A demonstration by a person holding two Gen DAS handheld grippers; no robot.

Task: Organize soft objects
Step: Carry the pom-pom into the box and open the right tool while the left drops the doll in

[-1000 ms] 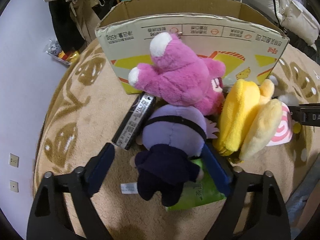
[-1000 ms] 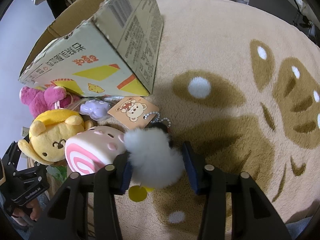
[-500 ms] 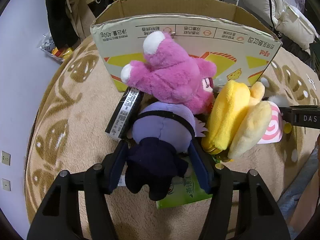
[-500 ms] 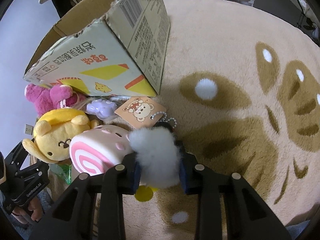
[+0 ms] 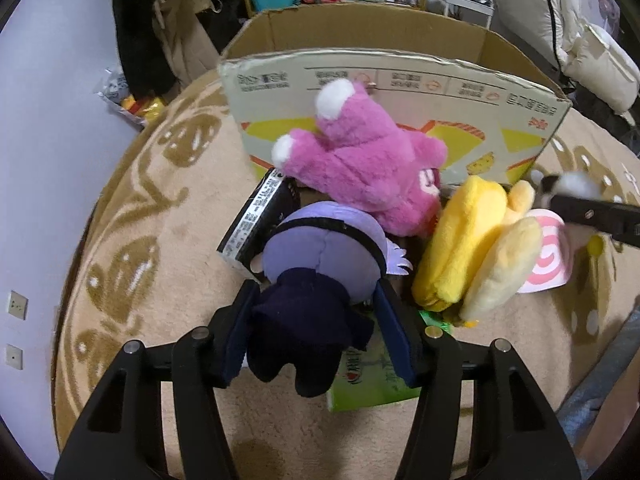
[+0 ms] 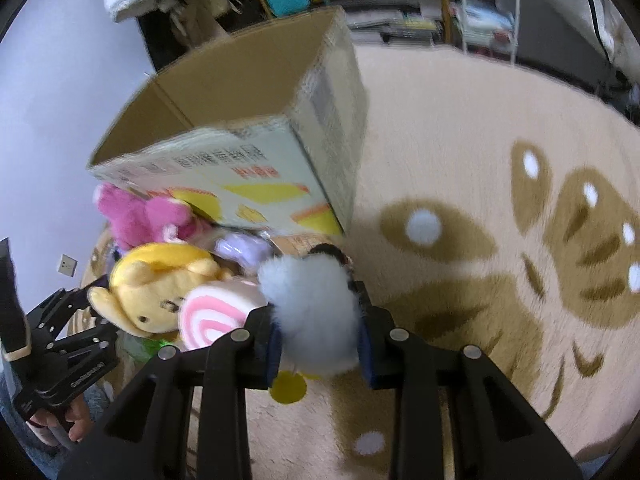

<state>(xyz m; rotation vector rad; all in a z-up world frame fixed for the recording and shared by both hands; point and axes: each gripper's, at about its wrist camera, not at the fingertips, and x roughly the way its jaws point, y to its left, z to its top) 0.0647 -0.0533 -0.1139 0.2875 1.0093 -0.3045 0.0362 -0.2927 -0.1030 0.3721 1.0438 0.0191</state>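
A beige rug (image 6: pixel 460 140) with brown leaf shapes carries a cardboard box (image 6: pixel 256 184) and plush toys (image 5: pixel 360 164).

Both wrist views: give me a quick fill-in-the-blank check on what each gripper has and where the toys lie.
1. The left gripper is shut on the doll with the ____ head.
2. The right gripper is shut on a fluffy ____ pompom.
3. The pink plush leans against the outside of the cardboard ____.
4. The yellow bear lies between the doll and the pink-and-white ____ toy.

Missing words: purple; white; box; swirl
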